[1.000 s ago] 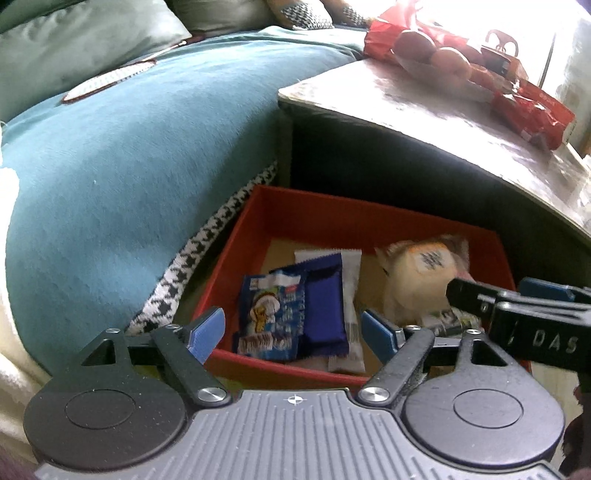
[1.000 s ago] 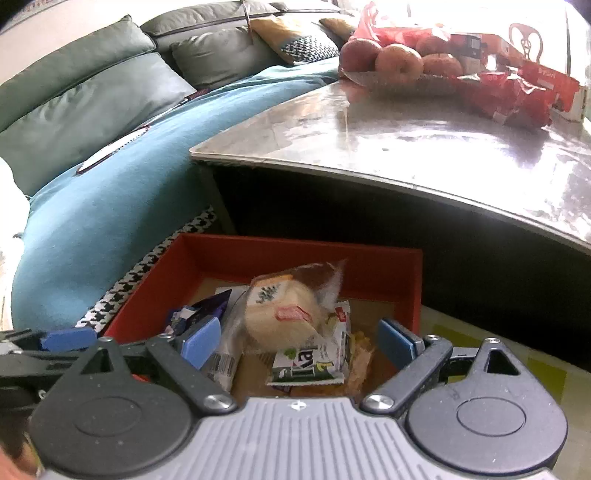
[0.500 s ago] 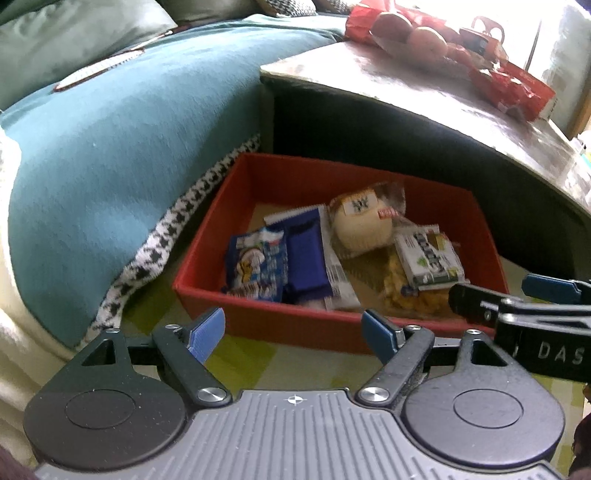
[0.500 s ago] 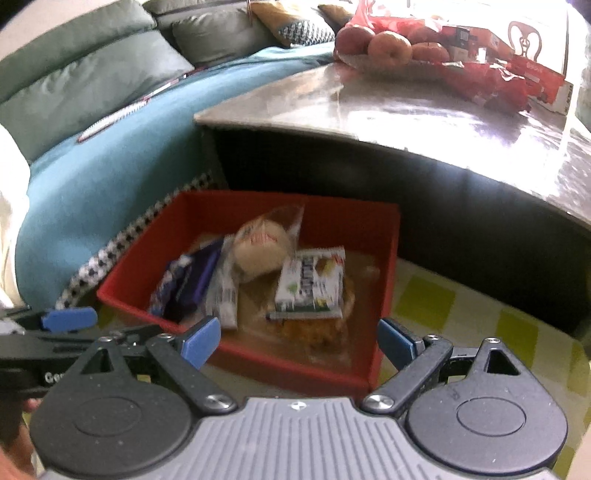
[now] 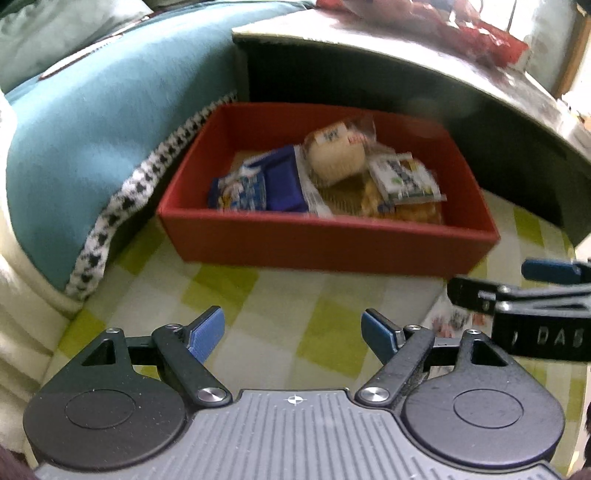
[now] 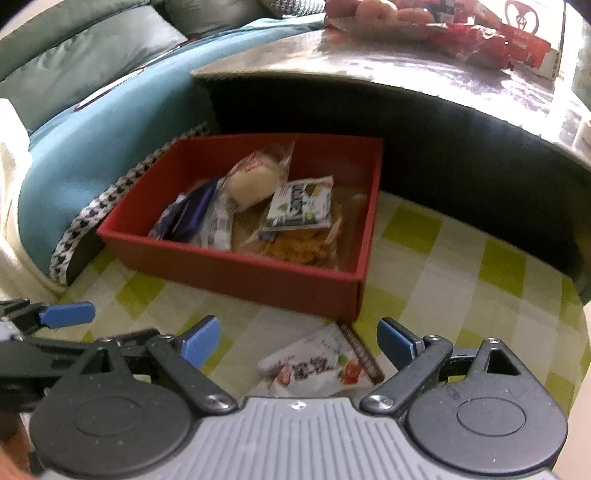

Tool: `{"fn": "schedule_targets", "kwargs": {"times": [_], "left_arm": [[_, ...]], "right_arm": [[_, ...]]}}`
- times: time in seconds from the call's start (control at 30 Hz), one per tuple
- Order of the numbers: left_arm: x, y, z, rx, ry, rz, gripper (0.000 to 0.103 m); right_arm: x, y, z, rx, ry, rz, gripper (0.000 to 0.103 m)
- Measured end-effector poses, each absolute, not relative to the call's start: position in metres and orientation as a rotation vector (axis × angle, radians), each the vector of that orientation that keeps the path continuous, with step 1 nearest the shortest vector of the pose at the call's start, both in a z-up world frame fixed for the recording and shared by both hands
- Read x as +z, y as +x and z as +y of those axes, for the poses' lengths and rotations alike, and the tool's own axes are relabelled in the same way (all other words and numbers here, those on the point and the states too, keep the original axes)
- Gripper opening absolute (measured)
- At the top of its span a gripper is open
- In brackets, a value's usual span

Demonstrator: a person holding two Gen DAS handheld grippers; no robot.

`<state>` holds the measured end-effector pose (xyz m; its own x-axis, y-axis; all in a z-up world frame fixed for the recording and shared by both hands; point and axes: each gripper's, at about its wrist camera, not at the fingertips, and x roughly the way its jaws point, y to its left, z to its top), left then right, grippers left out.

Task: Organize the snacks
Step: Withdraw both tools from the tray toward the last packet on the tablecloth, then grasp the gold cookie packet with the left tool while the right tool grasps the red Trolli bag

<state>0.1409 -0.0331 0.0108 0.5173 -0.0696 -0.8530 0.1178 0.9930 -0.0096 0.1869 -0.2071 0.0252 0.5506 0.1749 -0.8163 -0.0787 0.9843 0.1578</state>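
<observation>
Several wrapped snacks (image 5: 325,177) are seen inside a red box (image 6: 236,275) on a checked cloth. A white packet (image 6: 317,363) is seen just before the box. The left hand-held gripper (image 5: 293,330) and right hand-held gripper (image 6: 299,339) are held released, nothing between their fingers.

A floor covering (image 6: 424,266) checked in pale cream and lime green carried everything low in the scene. On it sat a red box (image 6: 236,273), its far side close to the dark base of a low table (image 5: 406,85) and its left side near a blue blanket with a houndstooth border (image 5: 122,206) that hung down to the floor. Just in front of the box's near right corner a flat white snack packet (image 6: 317,363) lay directly on the checks, apart from the box. The table's top (image 6: 424,70) carried red packaging (image 6: 491,35) and some round fruit, blurred.
</observation>
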Motion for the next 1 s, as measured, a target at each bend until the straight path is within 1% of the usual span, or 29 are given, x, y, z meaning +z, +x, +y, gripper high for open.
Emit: {"fn": "schedule_targets", "kwargs": {"times": [0.5,0.87,1.0], "left_arm": [[-0.021,0.102,-0.027,-0.203,0.11,1.152,0.086],[-0.041,0.091,-0.02,-0.292,0.136,1.238,0.085],[-0.046,0.088,-0.025,-0.326,0.181,1.231,0.086]], "right_arm": [[0.011,0.151,-0.196,0.206,0.127,1.068,0.094],[0.018,0.14,-0.205,0.218,0.195,1.061,0.094],[0.02,0.137,-0.212,0.208,0.219,1.062,0.094]]}}
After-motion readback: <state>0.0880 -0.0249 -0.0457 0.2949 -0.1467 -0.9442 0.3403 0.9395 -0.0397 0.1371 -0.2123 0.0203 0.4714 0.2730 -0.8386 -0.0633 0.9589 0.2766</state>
